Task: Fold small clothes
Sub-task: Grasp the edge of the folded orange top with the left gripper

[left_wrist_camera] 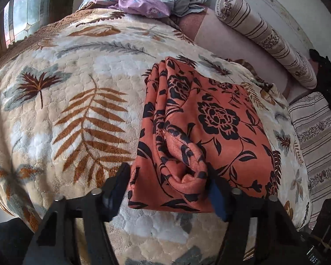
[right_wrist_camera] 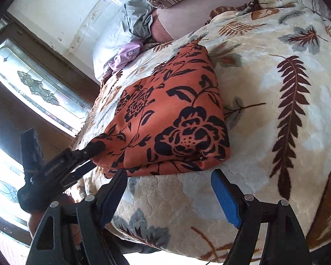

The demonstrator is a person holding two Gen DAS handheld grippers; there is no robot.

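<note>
I count one folded orange garment [left_wrist_camera: 200,132] with black flowers, lying on the leaf-print blanket [left_wrist_camera: 66,110] on the bed. My left hand-held gripper [left_wrist_camera: 168,185] straddles its near edge at 6 o'clock, jaws partly apart, a bunched fold between them; can't tell if the pads press it. Right hand-held gripper [right_wrist_camera: 170,194] is wide, nothing in it, just short of the garment. Two striped bolsters [left_wrist_camera: 264,37] at 1 o'clock, one lilac cloth [left_wrist_camera: 141,5] at 12.
</note>
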